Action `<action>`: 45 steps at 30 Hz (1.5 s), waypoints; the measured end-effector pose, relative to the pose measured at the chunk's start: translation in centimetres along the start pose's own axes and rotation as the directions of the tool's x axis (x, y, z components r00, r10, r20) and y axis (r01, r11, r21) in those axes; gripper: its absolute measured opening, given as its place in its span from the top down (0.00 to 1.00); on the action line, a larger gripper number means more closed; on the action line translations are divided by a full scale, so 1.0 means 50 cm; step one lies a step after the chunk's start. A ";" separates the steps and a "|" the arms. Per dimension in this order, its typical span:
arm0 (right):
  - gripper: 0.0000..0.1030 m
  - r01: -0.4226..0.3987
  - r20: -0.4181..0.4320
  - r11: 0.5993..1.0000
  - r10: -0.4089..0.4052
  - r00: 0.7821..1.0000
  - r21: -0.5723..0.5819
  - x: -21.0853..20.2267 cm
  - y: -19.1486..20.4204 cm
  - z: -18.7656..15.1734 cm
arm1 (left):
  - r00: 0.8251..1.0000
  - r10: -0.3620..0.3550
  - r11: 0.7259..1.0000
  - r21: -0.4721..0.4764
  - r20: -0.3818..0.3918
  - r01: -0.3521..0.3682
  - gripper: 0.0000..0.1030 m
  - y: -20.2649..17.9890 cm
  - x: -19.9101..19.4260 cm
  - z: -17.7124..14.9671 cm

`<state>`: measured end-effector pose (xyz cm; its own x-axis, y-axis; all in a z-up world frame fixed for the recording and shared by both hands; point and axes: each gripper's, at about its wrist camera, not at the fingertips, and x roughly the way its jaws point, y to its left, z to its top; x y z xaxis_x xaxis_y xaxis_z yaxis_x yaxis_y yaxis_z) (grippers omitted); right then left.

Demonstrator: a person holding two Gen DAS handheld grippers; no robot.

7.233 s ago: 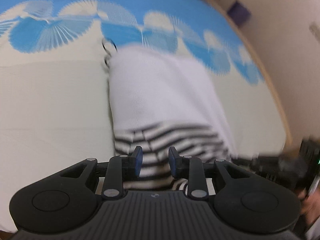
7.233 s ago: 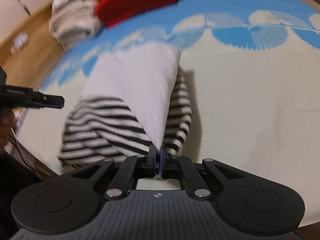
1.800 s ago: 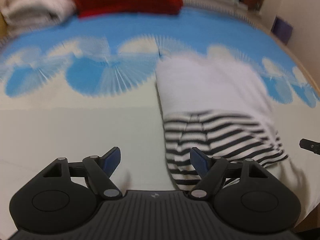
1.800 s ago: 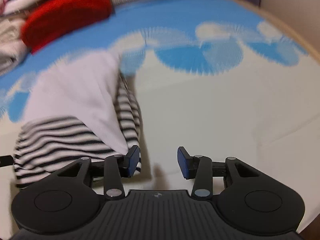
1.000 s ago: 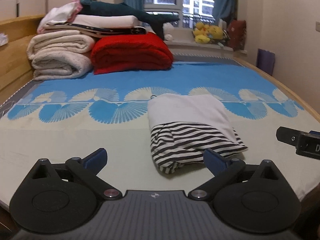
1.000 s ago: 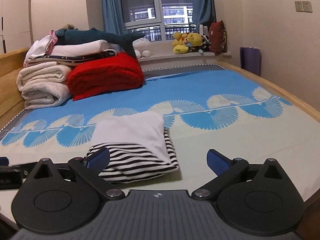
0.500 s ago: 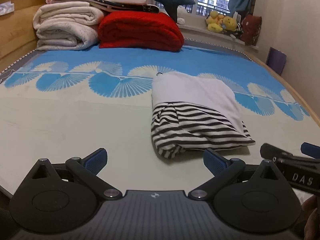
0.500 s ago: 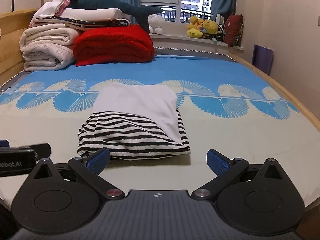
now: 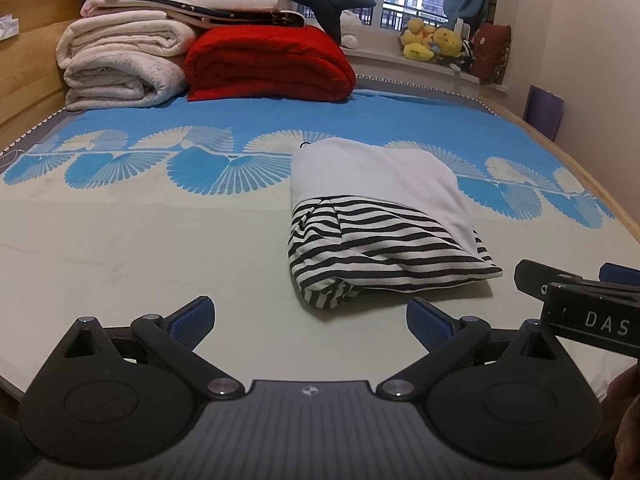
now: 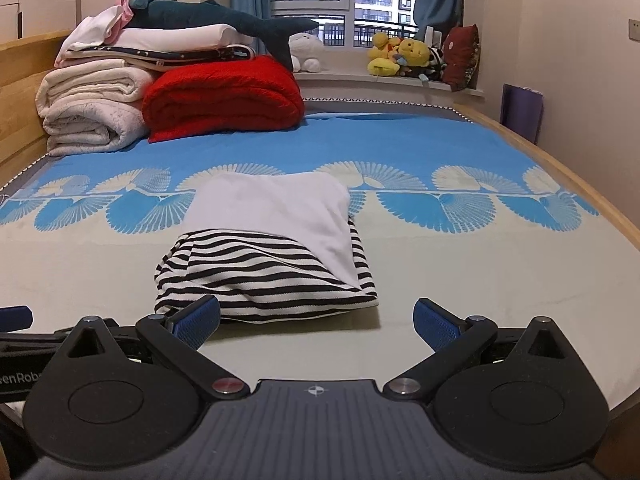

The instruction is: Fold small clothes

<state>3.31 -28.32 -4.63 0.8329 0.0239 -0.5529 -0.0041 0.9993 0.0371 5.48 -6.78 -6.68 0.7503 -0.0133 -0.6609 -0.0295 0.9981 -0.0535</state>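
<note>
A small garment point(image 9: 380, 216) point(image 10: 272, 248), white on top with black-and-white stripes below, lies folded in a compact bundle on the bed sheet point(image 9: 140, 240) point(image 10: 480, 272). My left gripper point(image 9: 308, 320) is open, held back from the bundle's near left corner, nothing between its fingers. My right gripper point(image 10: 316, 318) is open too, just in front of the bundle's near edge, and holds nothing. Its body also shows at the right edge of the left wrist view. Both grippers are off the cloth.
Folded white blankets point(image 9: 120, 64) point(image 10: 92, 108), a red blanket point(image 9: 272, 64) point(image 10: 224, 96) and a plush shark point(image 10: 224, 20) are stacked at the head of the bed. Soft toys point(image 10: 404, 56) line the windowsill. Wooden bed rails run along both sides; a wall stands at the right.
Both grippers have let go of the garment, opened wide and pulled back from it. Over the last half second they have barely moved.
</note>
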 end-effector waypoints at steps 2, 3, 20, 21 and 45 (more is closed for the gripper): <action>0.01 0.003 0.000 1.000 -0.003 1.000 -0.006 0.000 0.002 0.000 | 1.000 0.003 1.000 -0.001 0.001 -0.003 0.01 -0.001 0.002 -0.001; 0.01 0.003 0.001 1.000 -0.003 1.000 -0.007 0.000 0.002 0.000 | 1.000 0.004 1.000 -0.002 0.000 -0.004 0.01 -0.002 0.003 -0.001; 0.01 -0.005 0.000 1.000 0.005 1.000 -0.019 -0.003 0.005 0.001 | 1.000 0.005 1.000 -0.020 -0.023 -0.006 0.01 0.001 0.012 -0.002; 0.01 -0.005 0.000 1.000 0.005 1.000 -0.019 -0.003 0.005 0.001 | 1.000 0.005 1.000 -0.019 -0.024 -0.006 0.01 0.002 0.012 -0.001; 0.01 -0.002 -0.012 1.000 0.002 1.000 -0.019 -0.002 0.015 -0.001 | 0.999 0.004 1.000 -0.028 -0.034 -0.005 0.01 0.003 0.016 -0.003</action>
<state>3.17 -27.59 -4.59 0.8263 0.0259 -0.5626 -0.0162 0.9996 0.0222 6.00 -6.67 -7.33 0.7272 -0.0110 -0.6864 -0.0520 0.9961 -0.0711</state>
